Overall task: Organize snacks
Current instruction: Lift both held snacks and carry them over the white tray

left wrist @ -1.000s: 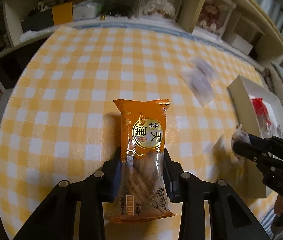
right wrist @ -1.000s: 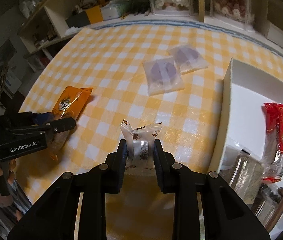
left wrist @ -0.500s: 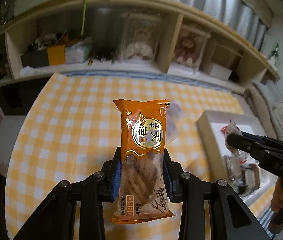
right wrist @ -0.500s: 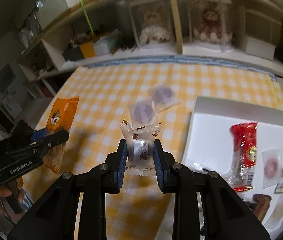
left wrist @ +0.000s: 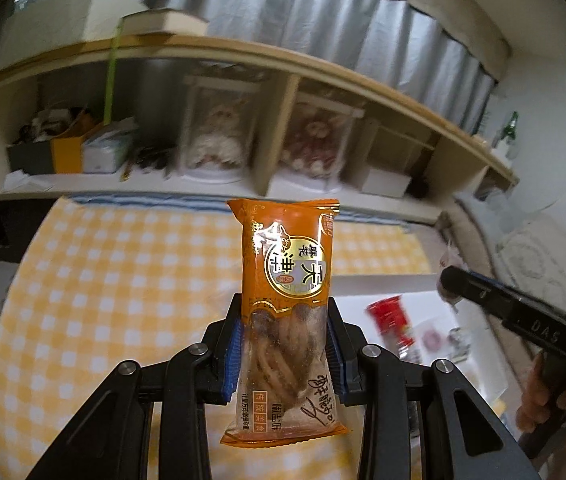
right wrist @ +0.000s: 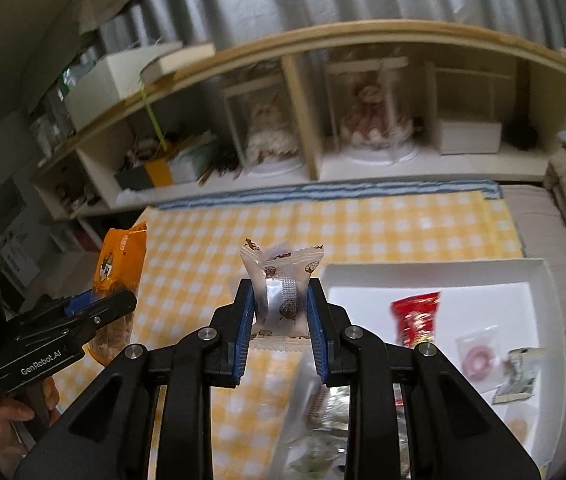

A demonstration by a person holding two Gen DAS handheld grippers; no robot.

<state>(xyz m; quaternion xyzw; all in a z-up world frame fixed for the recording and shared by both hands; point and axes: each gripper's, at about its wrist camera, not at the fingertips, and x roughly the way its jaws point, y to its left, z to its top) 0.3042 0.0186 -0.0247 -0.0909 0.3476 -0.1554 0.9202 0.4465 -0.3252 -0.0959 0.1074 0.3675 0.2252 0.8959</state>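
In the left wrist view, an orange snack packet (left wrist: 287, 320) is seen clamped at its lower half between the fingers of the left gripper (left wrist: 285, 344), which are closed tightly against its sides, and it is held upright in the air above the checked counter (left wrist: 95, 292). The white tray (left wrist: 387, 282) lies to the right on the counter, with a red packet (left wrist: 391, 318) already in it, and the right gripper (left wrist: 449, 280) is seen at the far right edge. Since only slippery film is pinched, the packet could be let slide if the grip were tilted or jolted, and the brittle sticks inside could be crushed by too firm a squeeze. In the right wrist view, a small white wrapped snack (right wrist: 281, 284) is held between the fingers of the right gripper (right wrist: 281, 316), narrowed onto its crumpled middle, just left of the tray's (right wrist: 539, 276) near left corner. The orange packet (right wrist: 121, 256) in the left gripper (right wrist: 121, 302) is seen to the left. A collision between the two tools is judged possible if both are brought over the tray together, and either snack could be dropped short, on the rim or the counter, if it is released early. Wrappers piled at the tray's near edge could also be disturbed.
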